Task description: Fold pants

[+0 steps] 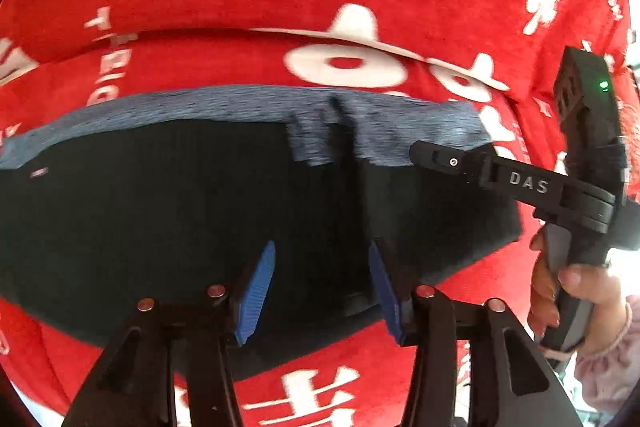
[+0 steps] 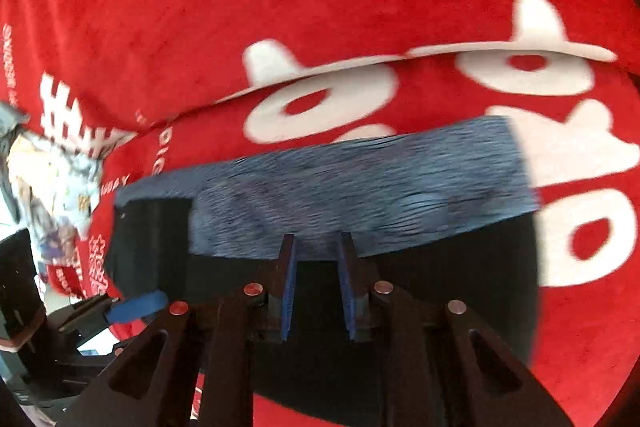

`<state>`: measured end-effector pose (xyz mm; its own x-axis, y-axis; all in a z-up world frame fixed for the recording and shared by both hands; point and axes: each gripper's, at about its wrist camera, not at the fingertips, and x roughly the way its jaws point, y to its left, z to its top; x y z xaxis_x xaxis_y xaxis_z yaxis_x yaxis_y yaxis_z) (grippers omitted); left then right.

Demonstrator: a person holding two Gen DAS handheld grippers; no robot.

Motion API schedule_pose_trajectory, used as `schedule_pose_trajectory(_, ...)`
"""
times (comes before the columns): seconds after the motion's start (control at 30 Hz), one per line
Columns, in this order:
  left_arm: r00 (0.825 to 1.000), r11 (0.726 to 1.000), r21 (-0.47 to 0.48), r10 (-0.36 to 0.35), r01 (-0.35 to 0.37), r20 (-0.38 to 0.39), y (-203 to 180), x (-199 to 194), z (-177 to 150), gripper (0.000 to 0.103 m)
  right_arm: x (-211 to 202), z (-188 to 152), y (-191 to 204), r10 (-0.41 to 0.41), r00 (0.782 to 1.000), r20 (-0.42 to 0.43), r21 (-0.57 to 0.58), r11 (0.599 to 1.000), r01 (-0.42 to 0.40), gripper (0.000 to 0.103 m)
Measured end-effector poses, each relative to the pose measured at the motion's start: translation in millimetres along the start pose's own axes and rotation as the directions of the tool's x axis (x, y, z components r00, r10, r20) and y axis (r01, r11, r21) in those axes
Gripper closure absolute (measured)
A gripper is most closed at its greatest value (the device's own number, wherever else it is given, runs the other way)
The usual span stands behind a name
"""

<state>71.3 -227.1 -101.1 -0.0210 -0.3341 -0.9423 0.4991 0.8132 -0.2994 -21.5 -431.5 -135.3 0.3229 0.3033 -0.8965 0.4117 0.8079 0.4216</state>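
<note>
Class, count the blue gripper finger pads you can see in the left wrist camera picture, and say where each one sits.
2. One blue pad is left of centre, the other blue pad right of centre, both over the black pants. The right gripper's pads are not visible here.

1. Black linkage arms with silver rivets and ribbed blue pads were seen on the left gripper (image 1: 322, 291).
2. "DAS" lettering and a green light were noted on the right gripper (image 1: 436, 153).
3. A pink ruffled sleeve was shown at the right hand (image 1: 576, 287).
</note>
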Motion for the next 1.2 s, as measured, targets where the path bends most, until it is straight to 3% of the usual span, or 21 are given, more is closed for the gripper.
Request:
schedule_pose_trajectory(0.13,0.998,0.998,-0.016,0.060,-0.060,-0.011,19,-2,-11,0.048,21,2,29,0.053,0.998,-0.015,-0.012,0.998,-0.054,0.079)
schedule_pose_trajectory(0.23,0.993,0.993,-0.035,0.111,-0.112,-0.028,31,-1,-18,0.048,39,-9,52,0.022,0.999,-0.046,-0.054,0.998,-0.024,0.078)
schedule_pose_trajectory(0.33,0.989,0.987,-0.076,0.139,-0.142,-0.046,45,-2,-25,0.048,39,-26,76,-0.069,0.997,-0.034,-0.168,0.984,0.062,0.077)
schedule_pose_trajectory(0.43,0.987,0.981,-0.117,0.150,-0.155,-0.057,57,-4,-32,0.048,33,-42,79,-0.024,0.996,-0.080,-0.148,0.989,0.012,0.077)
schedule_pose_trajectory(0.57,0.983,0.971,-0.154,0.172,-0.181,-0.070,68,-5,-40,0.048,16,-52,84,-0.028,0.997,-0.075,-0.148,0.989,0.017,0.077)
schedule_pose_trajectory(0.67,0.984,0.967,-0.188,0.163,-0.173,-0.068,79,-8,-46,0.044,5,-56,91,-0.033,0.996,-0.087,-0.148,0.989,0.020,0.052)
schedule_pose_trajectory(0.73,0.985,0.962,-0.212,0.162,-0.171,-0.057,88,-13,-51,0.013,3,-59,97,-0.036,0.995,-0.096,-0.157,0.987,0.020,0.047)
schedule_pose_trajectory(0.8,0.986,0.961,-0.222,0.162,-0.167,-0.043,94,-18,-55,0.012,0,-65,103,-0.047,0.992,-0.116,-0.173,0.985,0.026,0.046)
schedule_pose_trajectory(1.03,0.987,0.944,-0.287,0.149,-0.161,-0.065,125,-27,-72,0.012,5,-80,125,-0.100,0.982,-0.162,-0.228,0.972,0.061,0.028)
schedule_pose_trajectory(1.2,0.986,0.929,-0.328,0.158,-0.168,-0.058,150,-38,-82,0.012,14,-85,141,-0.133,0.974,-0.186,-0.246,0.966,0.084,0.024)
